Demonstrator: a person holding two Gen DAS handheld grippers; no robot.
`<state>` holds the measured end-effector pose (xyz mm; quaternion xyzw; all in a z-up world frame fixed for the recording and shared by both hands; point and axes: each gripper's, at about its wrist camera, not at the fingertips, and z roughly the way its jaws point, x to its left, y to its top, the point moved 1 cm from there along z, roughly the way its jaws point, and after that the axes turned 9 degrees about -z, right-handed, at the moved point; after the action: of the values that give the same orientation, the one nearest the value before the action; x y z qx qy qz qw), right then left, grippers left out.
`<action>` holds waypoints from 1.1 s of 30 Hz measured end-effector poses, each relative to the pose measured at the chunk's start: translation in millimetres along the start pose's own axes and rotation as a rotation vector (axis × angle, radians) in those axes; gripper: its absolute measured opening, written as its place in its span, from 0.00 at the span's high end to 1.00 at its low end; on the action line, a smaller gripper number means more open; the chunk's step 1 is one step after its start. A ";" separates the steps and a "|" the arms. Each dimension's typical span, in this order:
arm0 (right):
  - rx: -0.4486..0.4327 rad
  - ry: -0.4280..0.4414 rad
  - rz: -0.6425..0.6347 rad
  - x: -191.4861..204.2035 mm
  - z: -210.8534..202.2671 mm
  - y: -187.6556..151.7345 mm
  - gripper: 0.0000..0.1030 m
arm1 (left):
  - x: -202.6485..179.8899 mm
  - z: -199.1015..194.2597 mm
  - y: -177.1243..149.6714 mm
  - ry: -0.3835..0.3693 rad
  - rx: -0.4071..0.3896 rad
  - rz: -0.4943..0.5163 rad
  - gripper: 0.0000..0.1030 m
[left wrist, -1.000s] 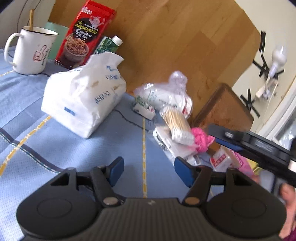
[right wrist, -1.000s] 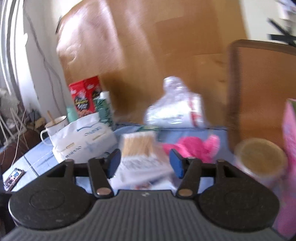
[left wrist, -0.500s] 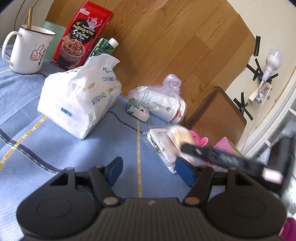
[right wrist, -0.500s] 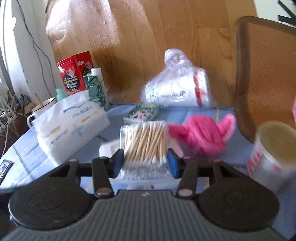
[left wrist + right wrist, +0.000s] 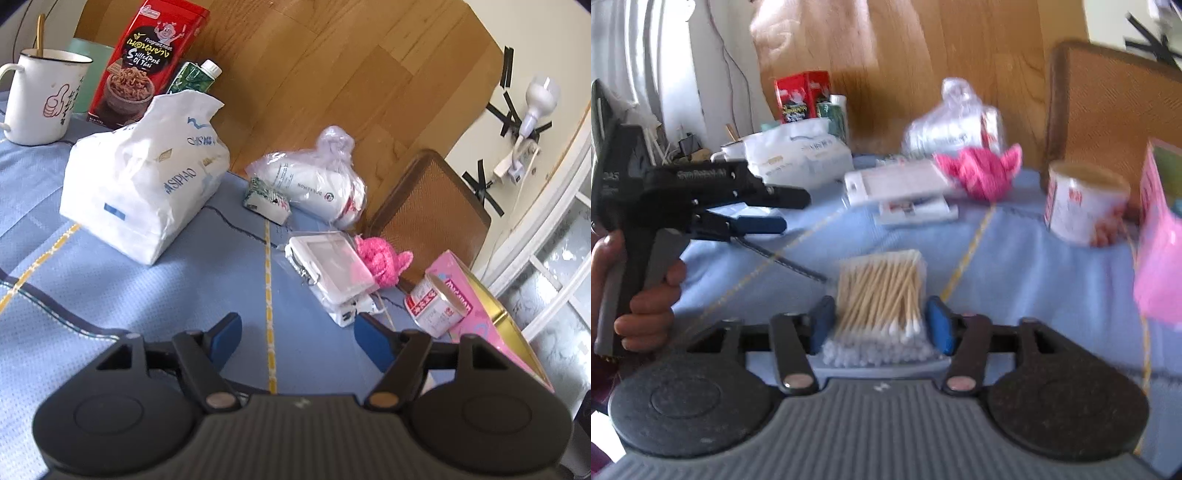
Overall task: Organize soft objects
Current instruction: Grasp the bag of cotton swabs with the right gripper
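A clear pack of cotton swabs (image 5: pixel 882 291) lies on the blue tablecloth (image 5: pixel 1015 266) between the fingers of my right gripper (image 5: pixel 880 308). Its jaws are opening and a thin gap shows at each pad. My left gripper (image 5: pixel 297 326) hovers low over the cloth with its jaws opening and nothing between them; the right wrist view shows the left gripper (image 5: pixel 794 212) from the side in a person's hand. A white tissue pack (image 5: pixel 147 184), a pink knitted piece (image 5: pixel 380 258) and a bagged white roll (image 5: pixel 317 184) lie further back.
A flat white box in plastic (image 5: pixel 328 266), a small green-white packet (image 5: pixel 266 199), a can (image 5: pixel 436 302) and a pink box (image 5: pixel 491 321) sit at right. Mug (image 5: pixel 40 99), red box (image 5: pixel 147 62) and green carton (image 5: pixel 195 77) stand at the back. A chair (image 5: pixel 424 214) stands behind the table.
My right gripper closed on the swab pack atop the white box, carried it toward the near edge and down onto the cloth, then widened. It left the left wrist view. The left gripper widened slightly.
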<state>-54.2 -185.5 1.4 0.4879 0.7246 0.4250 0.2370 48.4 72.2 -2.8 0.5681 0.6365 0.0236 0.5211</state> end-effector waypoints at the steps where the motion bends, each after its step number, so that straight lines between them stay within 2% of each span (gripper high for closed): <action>1: -0.016 -0.002 0.022 -1.7 -0.3 -2.1 0.32 | -0.9 0.1 -0.6 0.004 0.000 0.006 0.33; 7: -0.022 0.011 0.006 0.0 -0.5 -4.2 0.23 | -2.9 3.0 -1.9 0.020 0.013 0.019 0.33; 21: -0.015 0.027 -0.018 6.7 -1.5 -4.7 0.11 | -4.2 6.4 -0.6 0.018 0.026 0.035 0.23; 33: -0.019 0.036 -0.007 6.7 -1.4 -4.7 0.10 | -3.4 6.3 -0.3 0.010 0.029 0.030 0.20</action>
<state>-60.4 -180.7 -1.4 0.4757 0.7263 0.4396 0.2300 51.8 66.1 -3.7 0.5851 0.6306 0.0250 0.5094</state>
